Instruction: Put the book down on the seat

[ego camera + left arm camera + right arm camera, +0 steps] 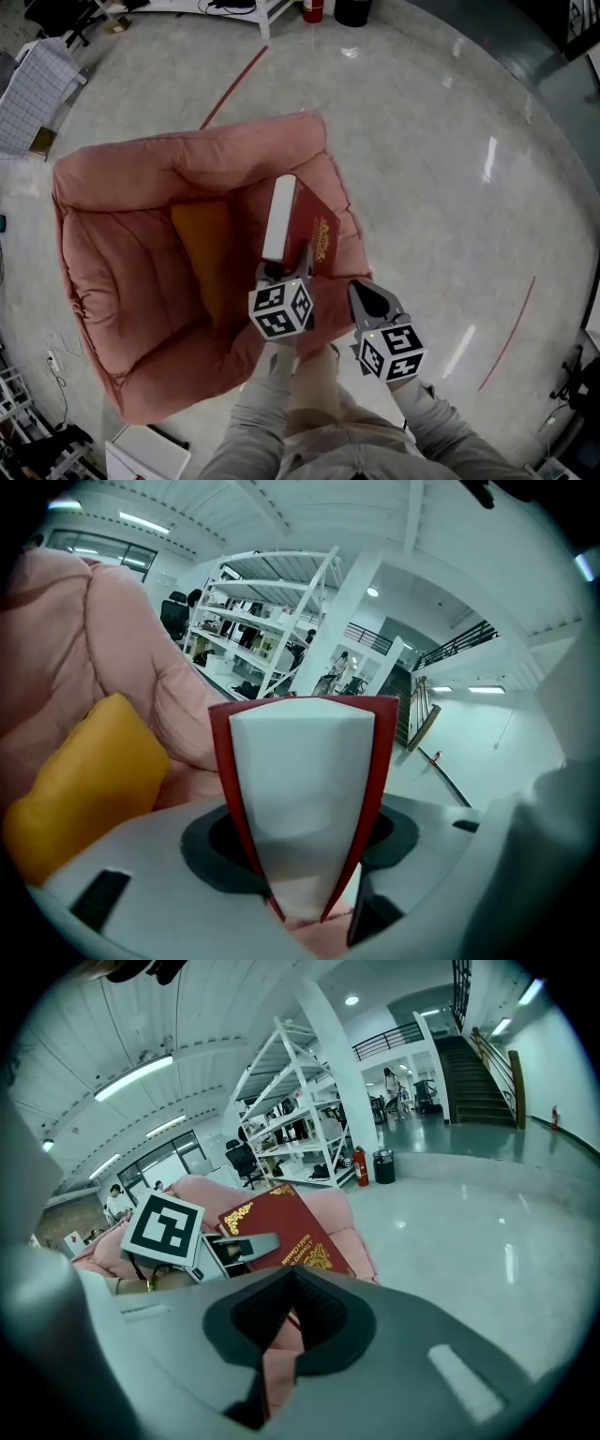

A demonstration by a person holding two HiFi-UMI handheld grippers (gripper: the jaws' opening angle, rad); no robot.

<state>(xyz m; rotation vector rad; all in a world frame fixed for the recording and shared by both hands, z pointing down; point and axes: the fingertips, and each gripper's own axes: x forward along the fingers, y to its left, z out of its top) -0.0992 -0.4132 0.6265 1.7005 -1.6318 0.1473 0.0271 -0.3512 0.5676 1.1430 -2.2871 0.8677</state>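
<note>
A red hardback book point(309, 225) with gold print stands on its edge, white page block point(279, 217) facing up, over the right arm of a pink padded seat point(112, 253). My left gripper point(286, 267) is shut on the book's near end. In the left gripper view the book point(300, 789) fills the space between the jaws, which clamp both red covers. An orange cushion point(206, 253) lies in the seat, just left of the book. My right gripper point(366, 292) is shut and holds nothing, beside the seat's right front corner. Its own view shows the book point(281, 1227) ahead.
The seat sits on a pale polished floor with thin red lines point(234, 84). A red extinguisher point(312, 9) and a black bin point(352, 9) stand at the far edge. A grid-patterned panel point(33, 84) lies far left, a white box point(141, 457) near left.
</note>
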